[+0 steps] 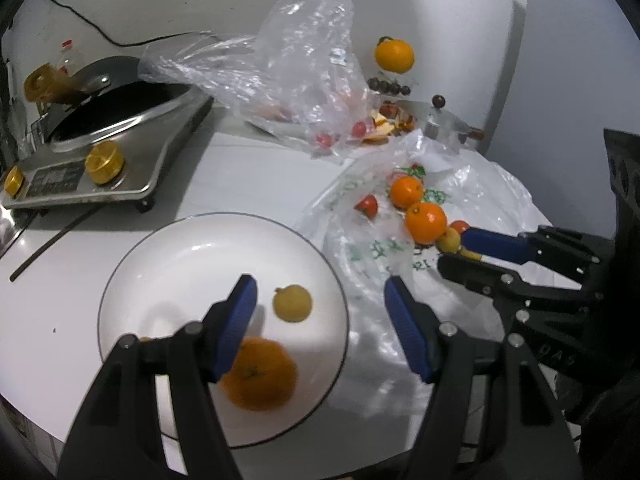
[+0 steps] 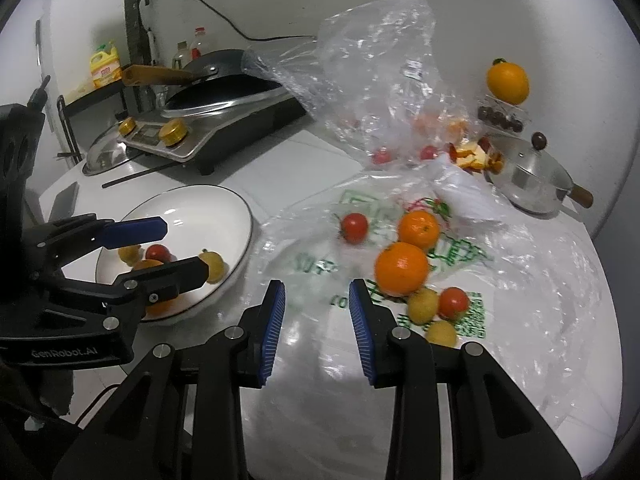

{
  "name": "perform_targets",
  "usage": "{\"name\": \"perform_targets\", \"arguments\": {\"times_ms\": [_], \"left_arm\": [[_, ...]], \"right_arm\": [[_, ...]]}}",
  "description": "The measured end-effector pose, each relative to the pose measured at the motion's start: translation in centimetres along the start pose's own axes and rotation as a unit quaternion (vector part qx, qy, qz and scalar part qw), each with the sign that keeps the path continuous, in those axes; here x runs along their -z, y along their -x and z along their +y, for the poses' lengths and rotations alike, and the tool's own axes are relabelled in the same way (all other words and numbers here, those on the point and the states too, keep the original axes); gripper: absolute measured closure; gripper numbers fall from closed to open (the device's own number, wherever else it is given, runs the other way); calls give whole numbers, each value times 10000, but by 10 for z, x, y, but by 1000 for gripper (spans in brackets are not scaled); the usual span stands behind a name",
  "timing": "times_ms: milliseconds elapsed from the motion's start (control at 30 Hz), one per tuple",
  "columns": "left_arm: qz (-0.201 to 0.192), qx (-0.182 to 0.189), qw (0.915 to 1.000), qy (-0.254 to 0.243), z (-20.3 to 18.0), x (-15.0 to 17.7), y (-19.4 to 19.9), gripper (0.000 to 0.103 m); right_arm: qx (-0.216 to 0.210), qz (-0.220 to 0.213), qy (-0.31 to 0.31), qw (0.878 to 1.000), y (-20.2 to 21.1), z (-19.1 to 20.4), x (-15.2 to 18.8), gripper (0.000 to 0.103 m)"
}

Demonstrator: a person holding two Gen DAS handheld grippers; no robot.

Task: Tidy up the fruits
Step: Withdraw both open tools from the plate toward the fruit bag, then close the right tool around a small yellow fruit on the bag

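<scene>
A white plate [image 1: 168, 248] holds an orange [image 1: 260, 376] and a small yellow fruit [image 1: 292, 303]; the right wrist view shows the plate [image 2: 224, 216] also holding a red tomato [image 2: 158, 252]. My left gripper [image 1: 320, 312] hangs open and empty over the plate's right side. A printed plastic bag [image 2: 320, 248] lies flat with two oranges [image 2: 401, 268], tomatoes [image 2: 354, 227] and small yellow fruits [image 2: 422, 305] on it. My right gripper [image 2: 317, 312] is open and empty, just left of the nearer orange.
An induction cooker with a wok [image 1: 112, 128] stands at the back left. A crumpled clear bag [image 2: 380, 80] with fruit lies behind. A steel pot with lid [image 2: 532, 180], a lemon-like orange [image 2: 507, 82] and dark fruits stand at the back right.
</scene>
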State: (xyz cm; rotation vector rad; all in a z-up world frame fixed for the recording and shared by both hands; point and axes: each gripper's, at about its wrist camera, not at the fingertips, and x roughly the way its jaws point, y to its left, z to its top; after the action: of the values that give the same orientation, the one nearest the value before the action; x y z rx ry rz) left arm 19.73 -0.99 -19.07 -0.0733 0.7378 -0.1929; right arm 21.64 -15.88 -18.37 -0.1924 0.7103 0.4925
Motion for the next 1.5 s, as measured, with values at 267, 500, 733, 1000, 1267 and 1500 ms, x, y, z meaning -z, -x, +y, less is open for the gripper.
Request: {"name": "perform_targets", "arguments": {"times_ms": [267, 500, 733, 1000, 1267, 1500], "left_arm": [[69, 69, 9998, -189, -22, -5, -10, 35], [157, 111, 9993, -322, -39, -8, -22, 35], [188, 169, 9988, -416, -54, -13, -32, 35], [298, 222, 9982, -480, -66, -18, -47, 35], [202, 250, 9976, -610, -78, -23, -51, 35], [279, 232, 9972, -653, -81, -23, -56, 35]], "right_arm": [[101, -18, -177, 9998, 5, -26, 8, 67], [208, -25, -331, 9992, 7, -50, 14, 67], [298, 39, -448, 9985, 5, -74, 19, 67], [279, 185, -558, 9979, -6, -93, 27, 67], [67, 361, -584, 9976, -21, -95, 33, 67], [-38, 441, -499, 9978, -29, -92, 36, 67]]}}
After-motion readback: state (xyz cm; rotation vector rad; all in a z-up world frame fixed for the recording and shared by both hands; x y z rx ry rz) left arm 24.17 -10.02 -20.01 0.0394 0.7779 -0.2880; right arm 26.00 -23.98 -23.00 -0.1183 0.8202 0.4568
